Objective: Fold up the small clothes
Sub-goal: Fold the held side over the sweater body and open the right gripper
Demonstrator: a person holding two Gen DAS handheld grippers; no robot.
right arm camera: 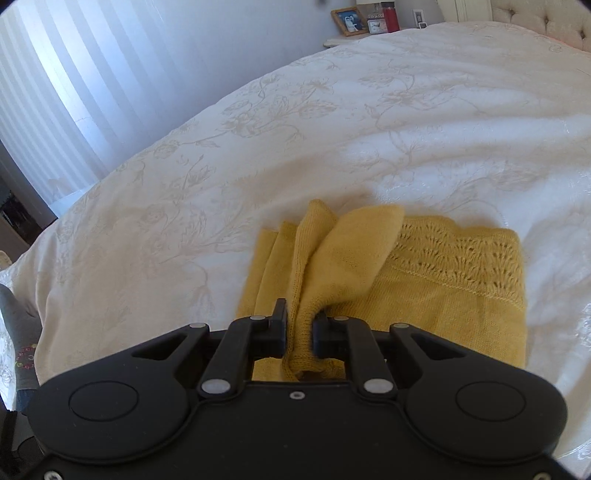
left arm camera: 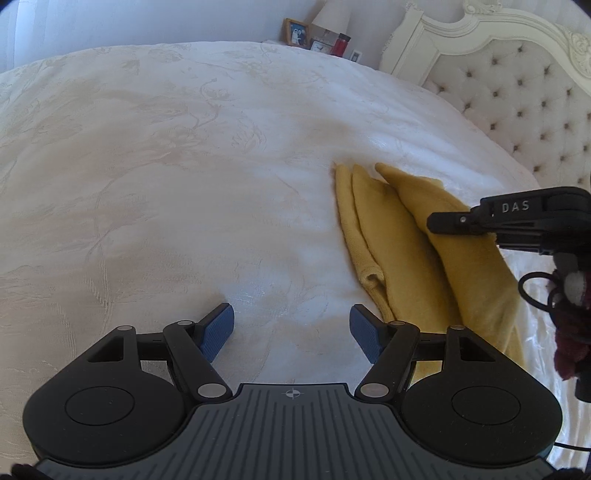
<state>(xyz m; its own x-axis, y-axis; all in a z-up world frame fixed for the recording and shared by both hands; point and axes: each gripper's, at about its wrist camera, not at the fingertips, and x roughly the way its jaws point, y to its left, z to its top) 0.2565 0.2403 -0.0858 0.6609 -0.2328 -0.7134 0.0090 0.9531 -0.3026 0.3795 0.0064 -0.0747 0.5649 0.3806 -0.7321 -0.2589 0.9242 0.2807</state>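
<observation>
A: Right claw (right arm camera: 300,326) has its jaws drawn close, pinching a bunched fold of the yellow knit (right arm camera: 424,280). Cloth fills the narrow gap between the fingers; both pads press on it. Gripping, then.

B: Which part of the knit?

A: A plain-knit flap, lifted off the rest and tapering into the jaws. Whether it is a sleeve or a corner I cannot tell. A ribbed edge hangs just behind the fingers.

B: And the rest of it?

A: Lies flat on the bed (right arm camera: 332,122), on the white floral cover. An openwork band runs across its far edge, to the right of the lifted flap. More folds sit to the flap's left.

B: Left claw?

A: Left claw (left arm camera: 291,328) stands wide, blue pads (left arm camera: 218,328) well apart, nothing between them. Below it is bare cover only. Its right finger sits just beside the knit's near edge; contact not clear.

B: Does the left view show the knit too?

A: Yes. Knit (left arm camera: 402,251) is to the right, in long folds running away from the camera. Right claw (left arm camera: 443,221) shows from the side, over the knit's upper layer.

B: Surroundings?

A: Tufted headboard (left arm camera: 517,96) far right. Beyond the bed, a photo frame (left arm camera: 295,32) and red bottle (left arm camera: 341,44).
</observation>
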